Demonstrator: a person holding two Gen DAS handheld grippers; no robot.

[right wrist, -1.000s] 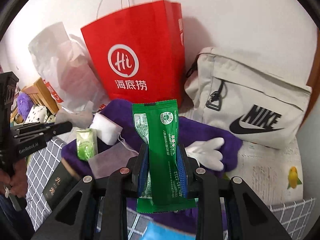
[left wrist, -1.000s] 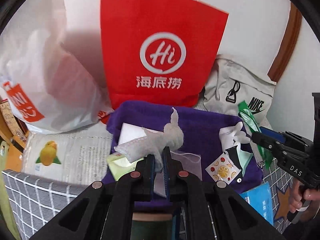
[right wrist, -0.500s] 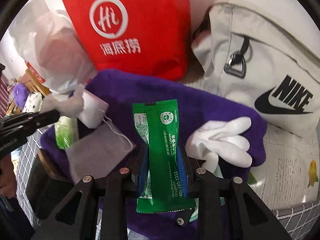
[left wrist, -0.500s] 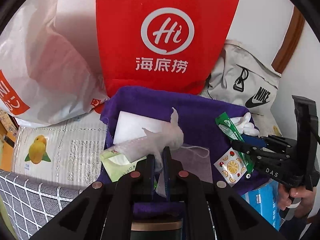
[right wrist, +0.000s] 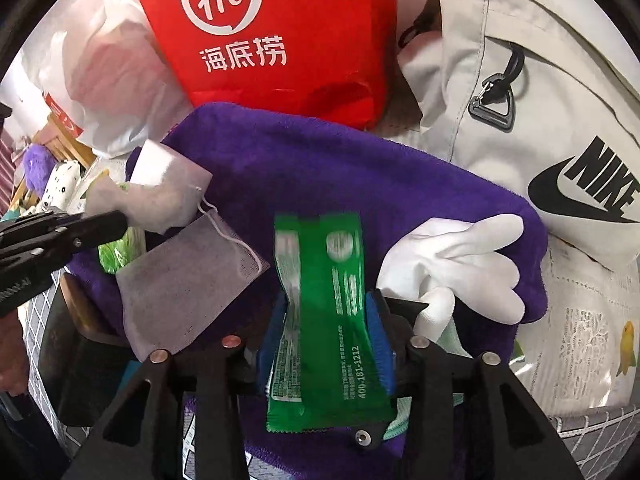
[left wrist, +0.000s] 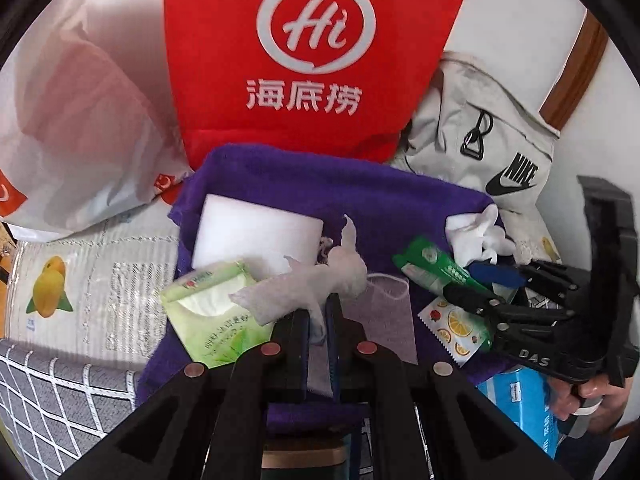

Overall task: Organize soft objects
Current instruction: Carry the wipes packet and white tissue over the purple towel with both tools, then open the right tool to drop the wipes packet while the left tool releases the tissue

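Right wrist view shows the right tool [right wrist: 332, 332] pinching the green packet [right wrist: 320, 312] mid-frame, light and bendy, while the left tool [left wrist: 318, 320] pinches soft white tissue [left wrist: 308, 288].

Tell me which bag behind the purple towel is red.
The paper bag with the white "Hi" logo; the plastic bag is whitish and the Nike bag grey.

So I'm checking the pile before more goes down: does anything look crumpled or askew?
Yes. The white glove lies bunched at the purple towel's right edge, and the left claw holds a twisted tissue.
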